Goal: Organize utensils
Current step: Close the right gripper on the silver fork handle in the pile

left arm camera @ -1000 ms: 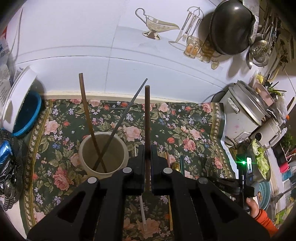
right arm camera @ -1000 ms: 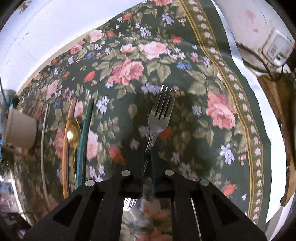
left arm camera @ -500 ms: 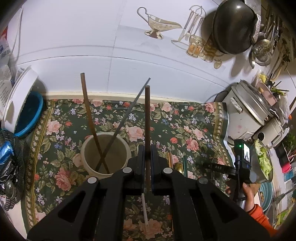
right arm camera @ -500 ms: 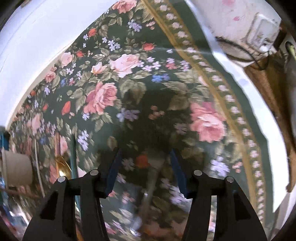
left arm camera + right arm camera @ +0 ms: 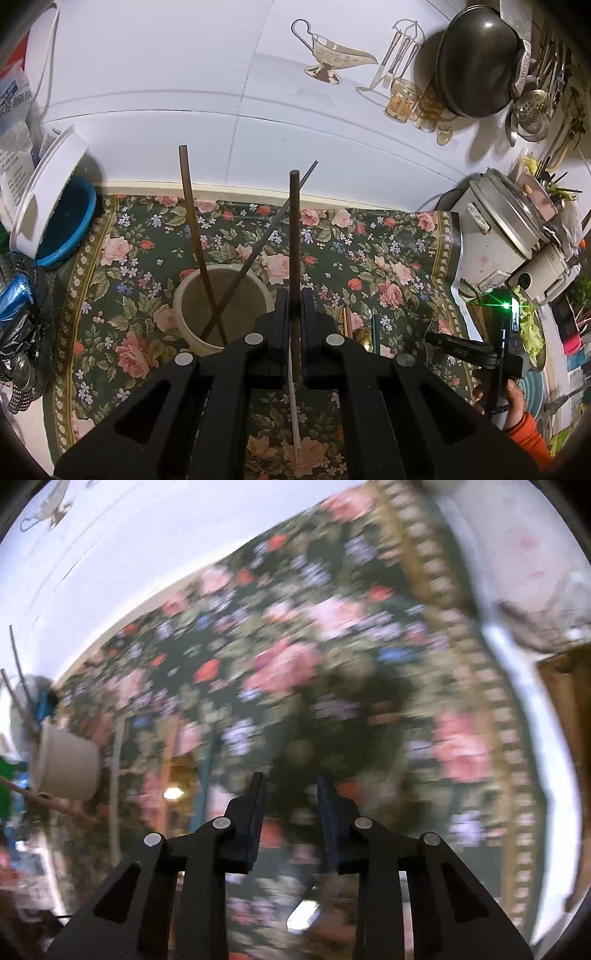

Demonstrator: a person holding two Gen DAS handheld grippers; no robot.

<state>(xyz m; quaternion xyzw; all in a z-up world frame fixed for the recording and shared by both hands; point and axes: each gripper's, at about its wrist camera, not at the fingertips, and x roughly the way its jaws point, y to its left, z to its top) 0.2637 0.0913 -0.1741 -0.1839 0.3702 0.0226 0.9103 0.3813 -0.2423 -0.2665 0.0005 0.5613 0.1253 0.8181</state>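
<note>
Left claw (image 5: 294, 306): pinching brown chopstick (image 5: 294, 236) upright beside cup (image 5: 223, 306), poised for dropping in with two sticks already there. Right claw (image 5: 290, 794): closing, nothing between pads; shiny utensil (image 5: 304, 915) blurred on tabletop (image 5: 295, 635) below.

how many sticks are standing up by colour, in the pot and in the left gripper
brown sticks: 2, one in the cream pot at, one clamped in the left gripper at
grey metal stick: 1, leaning in the pot
total: 3
</note>
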